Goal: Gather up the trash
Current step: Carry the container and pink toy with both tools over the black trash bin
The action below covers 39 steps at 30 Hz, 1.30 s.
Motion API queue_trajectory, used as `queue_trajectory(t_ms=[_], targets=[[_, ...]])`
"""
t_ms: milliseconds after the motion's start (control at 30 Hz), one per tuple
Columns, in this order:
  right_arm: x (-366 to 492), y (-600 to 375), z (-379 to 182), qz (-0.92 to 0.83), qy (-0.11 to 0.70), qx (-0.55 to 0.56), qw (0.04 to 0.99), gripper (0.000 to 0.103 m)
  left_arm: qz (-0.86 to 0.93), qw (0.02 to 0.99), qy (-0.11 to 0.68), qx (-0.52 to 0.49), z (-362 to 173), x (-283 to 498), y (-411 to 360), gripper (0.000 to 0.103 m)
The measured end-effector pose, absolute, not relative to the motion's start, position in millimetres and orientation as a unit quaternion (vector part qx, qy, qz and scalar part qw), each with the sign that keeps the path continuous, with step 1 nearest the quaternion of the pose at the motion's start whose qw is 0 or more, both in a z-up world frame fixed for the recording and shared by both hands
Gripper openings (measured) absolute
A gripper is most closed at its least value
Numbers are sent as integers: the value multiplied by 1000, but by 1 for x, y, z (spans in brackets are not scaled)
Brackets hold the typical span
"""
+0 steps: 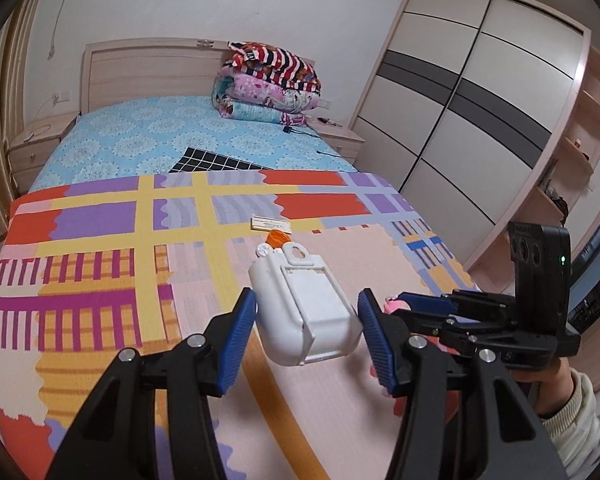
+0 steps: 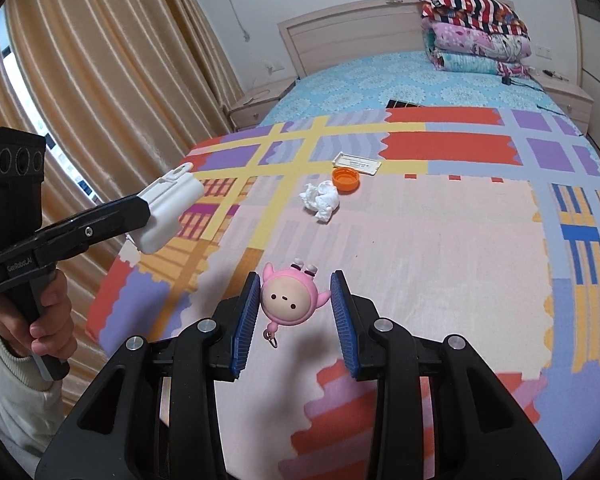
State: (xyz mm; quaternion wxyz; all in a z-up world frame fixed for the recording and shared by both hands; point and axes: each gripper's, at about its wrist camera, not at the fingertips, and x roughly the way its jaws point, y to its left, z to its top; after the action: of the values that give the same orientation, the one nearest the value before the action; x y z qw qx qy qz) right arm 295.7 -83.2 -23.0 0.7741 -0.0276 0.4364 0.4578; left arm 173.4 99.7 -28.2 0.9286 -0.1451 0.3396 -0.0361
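My left gripper (image 1: 306, 296) is shut on a white plastic case (image 1: 304, 308) and holds it in the air over the bed; the right wrist view shows the same case (image 2: 168, 212) from the side. A pink doll keychain (image 2: 286, 300) sits upside down between the pads of my right gripper (image 2: 296, 280), which is shut on it. Farther up the patchwork blanket (image 2: 420, 248) lie a crumpled white tissue (image 2: 320, 200), an orange bottle cap (image 2: 346, 178) and a small paper label (image 2: 358, 164). The case partly hides the cap (image 1: 278, 238) in the left wrist view.
Folded quilts (image 1: 268, 80) are stacked at the headboard on the blue sheet (image 1: 140, 136). A black grid cloth (image 1: 212, 162) lies mid-bed. A sliding wardrobe (image 1: 480, 100) stands on the right, curtains (image 2: 100, 80) on the left, and nightstands (image 1: 36, 148) flank the bed.
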Motion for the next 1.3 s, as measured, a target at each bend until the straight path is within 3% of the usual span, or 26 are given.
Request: queue_trajectory(t_ms=[533,833,1300], targets=[[216,-119,-13,494,420,-47,760,36,-55,932,333,-129,-41,78,54,51],[173,-134,-38,501,435,-89,743,36,-64,919,358,-154,-88,24,33,51],[124,-147,-117,508,508,-152,679,36,-81,856,480,-173,-185,-15,1,51]])
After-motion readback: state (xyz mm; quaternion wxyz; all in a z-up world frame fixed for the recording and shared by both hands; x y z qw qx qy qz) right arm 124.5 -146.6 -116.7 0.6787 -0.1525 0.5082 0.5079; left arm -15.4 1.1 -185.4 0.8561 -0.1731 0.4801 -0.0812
